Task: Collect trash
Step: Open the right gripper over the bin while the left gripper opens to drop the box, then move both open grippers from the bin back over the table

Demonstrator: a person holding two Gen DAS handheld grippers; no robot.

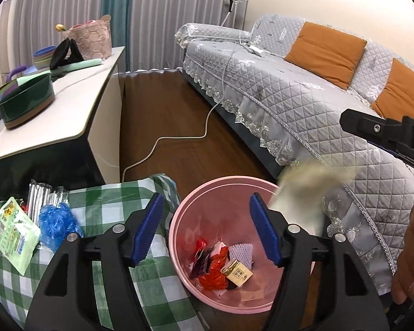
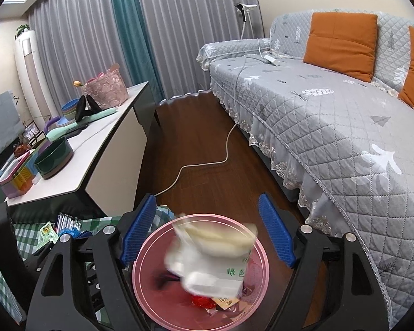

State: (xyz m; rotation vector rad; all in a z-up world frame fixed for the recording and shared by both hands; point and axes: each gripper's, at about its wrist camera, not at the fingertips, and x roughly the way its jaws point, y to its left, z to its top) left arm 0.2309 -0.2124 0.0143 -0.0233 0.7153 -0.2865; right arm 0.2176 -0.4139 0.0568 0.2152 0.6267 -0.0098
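The left gripper (image 1: 207,229) stood open above a pink bin (image 1: 179,220), nothing between its blue pads (image 1: 147,229). The right gripper (image 2: 207,231) was likewise open over the same bin (image 2: 140,270). A blurred white bag (image 2: 207,259) with green print hung between its jaws, clear of both pads (image 2: 136,234), directly over the bin mouth; from the left wrist it showed as a pale smear (image 1: 303,182) at the bin's far rim. Inside the bin lay red wrappers (image 1: 214,271), a gold packet (image 1: 237,271) and a white card (image 1: 241,251). A checked cloth (image 1: 110,201) beside the bin carried a green packet (image 1: 15,233), a blue crumpled item (image 1: 58,226) and clear tubes (image 1: 38,195). A hand (image 1: 411,253) showed at the right edge.
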